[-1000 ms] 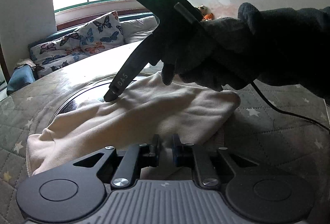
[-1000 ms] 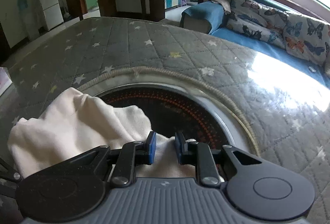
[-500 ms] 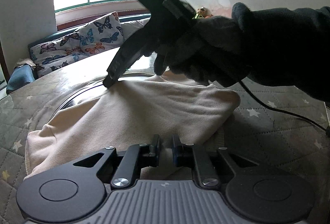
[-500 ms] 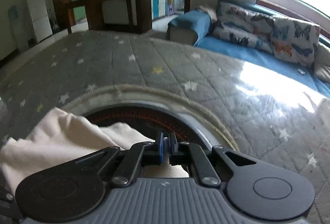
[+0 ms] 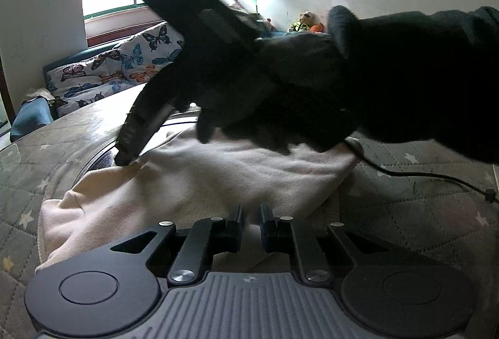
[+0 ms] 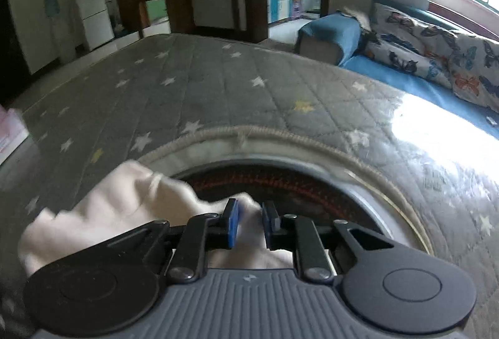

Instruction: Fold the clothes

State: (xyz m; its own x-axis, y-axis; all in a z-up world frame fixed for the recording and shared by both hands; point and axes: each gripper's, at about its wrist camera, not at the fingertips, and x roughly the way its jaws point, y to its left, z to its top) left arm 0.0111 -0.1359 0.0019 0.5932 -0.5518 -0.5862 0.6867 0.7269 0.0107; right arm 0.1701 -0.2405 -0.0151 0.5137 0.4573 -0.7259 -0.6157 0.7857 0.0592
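Observation:
A cream garment (image 5: 234,180) lies bunched on the round table, partly over its dark glass centre (image 6: 312,186). My left gripper (image 5: 251,214) is at the garment's near edge, jaws nearly together with pale cloth between them. In the left wrist view a person's black-gloved hand (image 5: 296,83) holds my right gripper (image 5: 124,158), whose tip sits on the garment's far left edge. In the right wrist view my right gripper (image 6: 249,214) has its jaws opening, and a bulge of the cream garment (image 6: 103,208) fills the gap between the pads.
A grey quilted cover with stars (image 6: 202,83) surrounds the glass centre, edged by a rope trim (image 6: 280,133). A black cable (image 5: 421,175) trails across the cover at the right. A blue sofa with butterfly cushions (image 6: 436,58) stands beyond the table.
My right gripper shut, then slid left and toward the near side, drawing the garment's far edge along with it. Its jaws now stand apart again around a bulge of cloth. The left gripper kept still.

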